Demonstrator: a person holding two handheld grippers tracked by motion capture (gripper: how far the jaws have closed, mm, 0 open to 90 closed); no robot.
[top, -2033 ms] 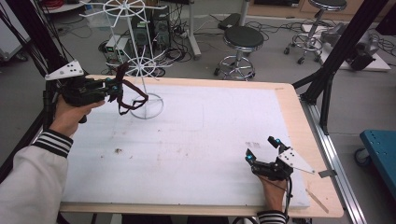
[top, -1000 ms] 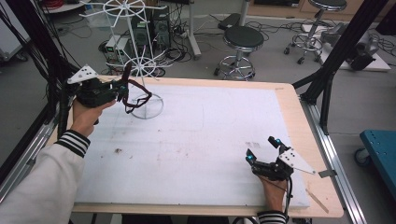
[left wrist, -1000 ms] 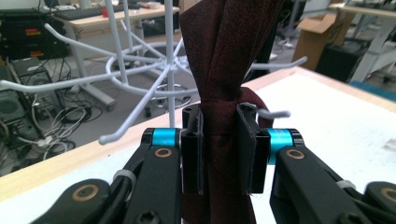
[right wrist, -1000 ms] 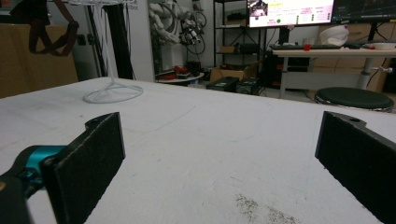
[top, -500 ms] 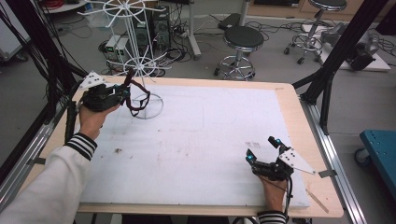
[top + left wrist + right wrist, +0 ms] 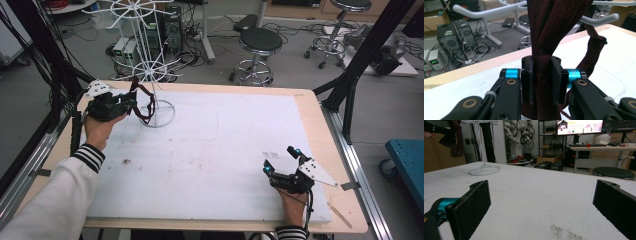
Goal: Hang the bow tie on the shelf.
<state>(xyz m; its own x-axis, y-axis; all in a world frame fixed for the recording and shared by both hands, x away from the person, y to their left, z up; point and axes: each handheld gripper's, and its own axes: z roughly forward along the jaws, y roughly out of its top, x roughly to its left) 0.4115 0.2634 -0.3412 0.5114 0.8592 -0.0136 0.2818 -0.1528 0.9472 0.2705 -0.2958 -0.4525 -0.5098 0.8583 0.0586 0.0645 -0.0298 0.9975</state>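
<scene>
White table (image 6: 215, 150) with a wire rack (image 6: 150, 65) and a dark red cloth (image 6: 142, 100)
Left gripper (image 6: 131, 102) has its jaws squeezed tight on the cloth (image 6: 544, 50), which hangs bunched up between the pads beside the rack's pole near the far left corner. Right gripper (image 6: 282, 162) rests low at the near right side, well apart from the cloth, with its jaws wide open and nothing between them but bare table (image 6: 536, 195)

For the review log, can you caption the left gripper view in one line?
Left gripper shut on a dark red necktie beside the white wire rack.
</scene>
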